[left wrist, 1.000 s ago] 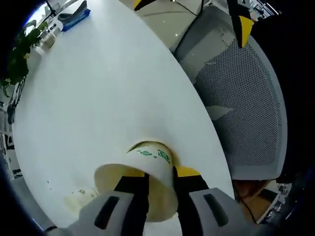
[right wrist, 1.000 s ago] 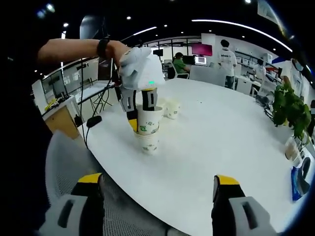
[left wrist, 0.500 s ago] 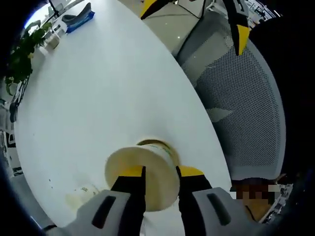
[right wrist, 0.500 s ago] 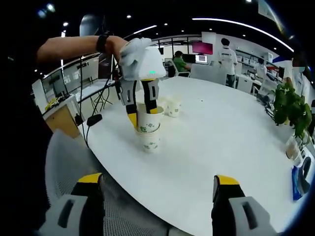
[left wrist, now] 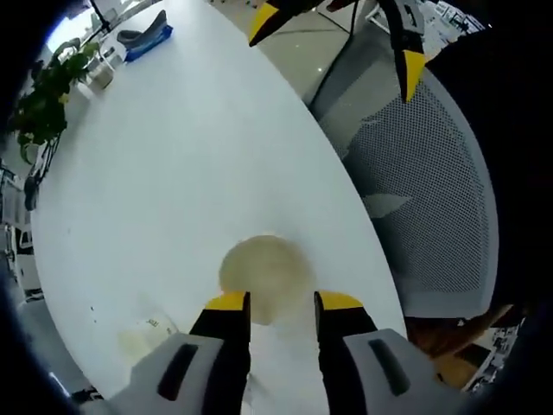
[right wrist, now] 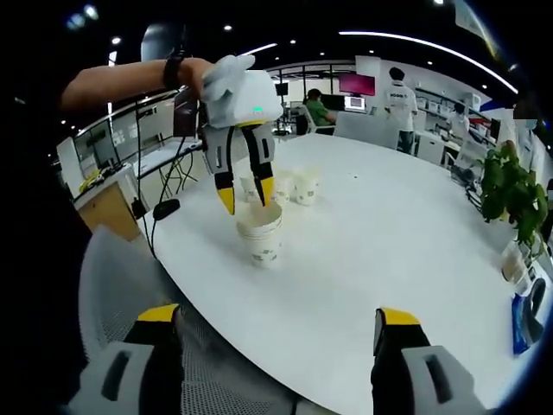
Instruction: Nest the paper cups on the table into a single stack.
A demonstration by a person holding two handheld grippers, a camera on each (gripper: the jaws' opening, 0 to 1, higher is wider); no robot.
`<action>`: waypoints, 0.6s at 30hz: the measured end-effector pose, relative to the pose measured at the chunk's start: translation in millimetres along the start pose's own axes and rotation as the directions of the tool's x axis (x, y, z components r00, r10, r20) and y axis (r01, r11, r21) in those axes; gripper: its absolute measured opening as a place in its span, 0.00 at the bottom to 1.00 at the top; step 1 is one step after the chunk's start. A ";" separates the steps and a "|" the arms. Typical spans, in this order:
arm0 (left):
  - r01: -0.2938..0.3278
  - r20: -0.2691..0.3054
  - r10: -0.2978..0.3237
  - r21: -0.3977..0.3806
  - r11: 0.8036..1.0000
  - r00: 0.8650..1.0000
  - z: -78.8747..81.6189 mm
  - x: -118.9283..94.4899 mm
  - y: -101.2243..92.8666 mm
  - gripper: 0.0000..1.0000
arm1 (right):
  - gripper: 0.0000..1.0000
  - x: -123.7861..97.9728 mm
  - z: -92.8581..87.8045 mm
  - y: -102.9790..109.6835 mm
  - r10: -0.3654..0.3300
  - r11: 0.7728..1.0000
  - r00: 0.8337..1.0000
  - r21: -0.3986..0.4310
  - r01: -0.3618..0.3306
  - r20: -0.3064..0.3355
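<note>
A stack of nested white paper cups with green print (right wrist: 260, 239) stands near the table's chair-side edge. In the left gripper view I look straight down into its top cup (left wrist: 263, 275). My left gripper (right wrist: 246, 201) hangs just above the stack's rim, open, with nothing between its jaws (left wrist: 282, 303). Two more cups (right wrist: 302, 186) stand behind the stack, and one of these loose cups (left wrist: 147, 333) shows pale at the lower left. My right gripper (right wrist: 276, 322) is open and empty over the chair, well short of the stack; its yellow fingertips (left wrist: 410, 67) show beyond the table edge.
The round white table (right wrist: 389, 233) stretches away to the right. A grey mesh chair (left wrist: 432, 199) sits against the table's edge by the stack. A potted plant (right wrist: 505, 186) and a blue object (left wrist: 143, 39) stand at the far edge. People are at desks in the background.
The left gripper pushed the held cup down into the stack, let go and rose slightly. Its jaws now stand apart above the rim. The right gripper stayed still.
</note>
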State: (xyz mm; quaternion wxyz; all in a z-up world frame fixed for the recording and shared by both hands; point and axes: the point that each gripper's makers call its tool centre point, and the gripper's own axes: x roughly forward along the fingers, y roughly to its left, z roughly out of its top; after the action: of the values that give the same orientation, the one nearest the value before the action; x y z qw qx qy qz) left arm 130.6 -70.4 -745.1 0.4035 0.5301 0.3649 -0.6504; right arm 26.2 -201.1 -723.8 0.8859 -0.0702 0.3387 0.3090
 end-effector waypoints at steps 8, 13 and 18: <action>-0.041 0.125 0.056 -0.118 0.992 0.991 -8.7 -26.0 4.7 0.38 | 0.93 2.8 0.0 2.0 0.003 1.000 1.000 -0.003 -0.003 -0.006; -0.067 0.126 0.090 -0.170 0.983 0.988 -30.9 -38.0 7.9 0.39 | 0.92 4.0 1.2 5.0 0.007 1.000 1.000 -0.008 -0.007 -0.008; -0.089 0.119 0.118 -0.224 0.970 0.986 -61.4 -43.4 9.8 0.39 | 0.92 6.2 2.3 6.0 0.010 1.000 1.000 -0.011 -0.010 -0.009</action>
State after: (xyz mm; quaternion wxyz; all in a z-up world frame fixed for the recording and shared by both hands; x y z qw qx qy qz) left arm 168.6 -13.0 -713.4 0.5156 0.4571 0.3787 -0.6179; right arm 27.5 -192.4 -725.5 0.8823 -0.0749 0.3414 0.3152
